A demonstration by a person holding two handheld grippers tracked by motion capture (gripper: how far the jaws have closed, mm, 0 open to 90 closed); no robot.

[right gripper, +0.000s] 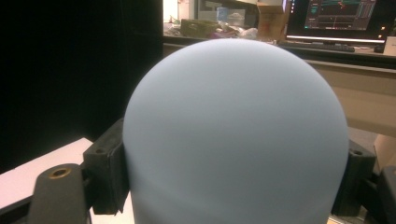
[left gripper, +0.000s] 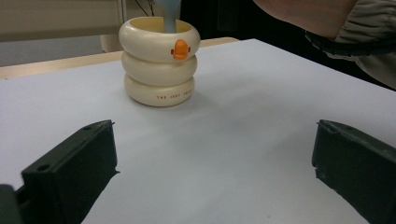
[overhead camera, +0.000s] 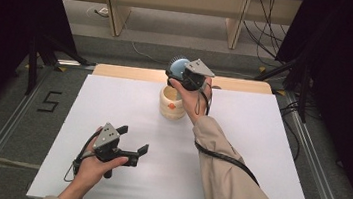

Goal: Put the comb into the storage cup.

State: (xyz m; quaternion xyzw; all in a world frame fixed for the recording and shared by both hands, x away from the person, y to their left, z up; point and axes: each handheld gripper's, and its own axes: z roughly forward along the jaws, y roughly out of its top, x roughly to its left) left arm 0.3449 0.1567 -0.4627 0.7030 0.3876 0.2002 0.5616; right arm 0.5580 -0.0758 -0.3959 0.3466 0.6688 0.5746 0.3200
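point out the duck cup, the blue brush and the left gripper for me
duck cup (left gripper: 159,70), left gripper view, middle ring of its cream wall.
blue brush (right gripper: 236,135), right gripper view, rounded back of its head.
left gripper (overhead camera: 131,147), high view, gap between its open fingertips.

1. Cream ceramic cup of 3 stacked rings (left gripper: 159,70), with an orange duck beak and small reddish lettering.
2. Pale blue rounded brush head (right gripper: 236,135), plain, unpatterned.
3. White table top (overhead camera: 239,152), wooden strip along its far edge.
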